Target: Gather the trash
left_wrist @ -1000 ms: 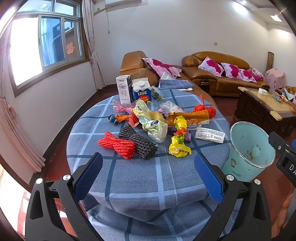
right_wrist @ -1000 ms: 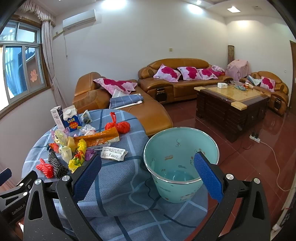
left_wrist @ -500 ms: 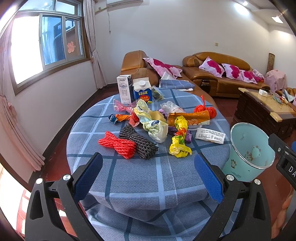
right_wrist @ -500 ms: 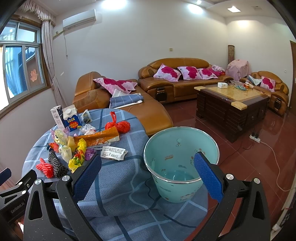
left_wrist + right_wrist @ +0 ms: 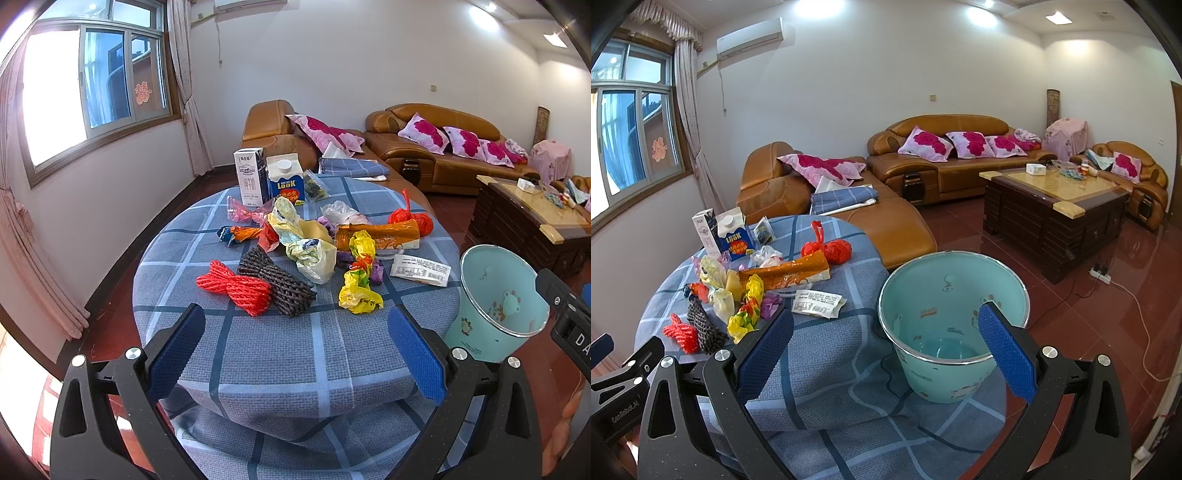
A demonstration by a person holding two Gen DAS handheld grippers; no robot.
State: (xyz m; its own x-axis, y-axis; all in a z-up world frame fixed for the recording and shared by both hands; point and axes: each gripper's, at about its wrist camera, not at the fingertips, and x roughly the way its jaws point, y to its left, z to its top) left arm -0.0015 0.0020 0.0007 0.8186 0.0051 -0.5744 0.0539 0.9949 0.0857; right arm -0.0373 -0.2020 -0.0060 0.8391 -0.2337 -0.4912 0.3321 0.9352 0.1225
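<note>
Both grippers, left gripper (image 5: 295,350) and right gripper (image 5: 884,349), hold their jaws spread wide, gripping nothing. Ahead of the left jaws, crumpled trash (image 5: 317,254) litters the worktop (image 5: 280,354). Between the right jaws stands a mint bin (image 5: 955,332).

My right hand-held gripper (image 5: 885,343) hides part of the bin's (image 5: 945,295) rim. In my left view the frame's right edge crops that gripper. The receipt's (image 5: 420,270) print is too small to read.
</note>
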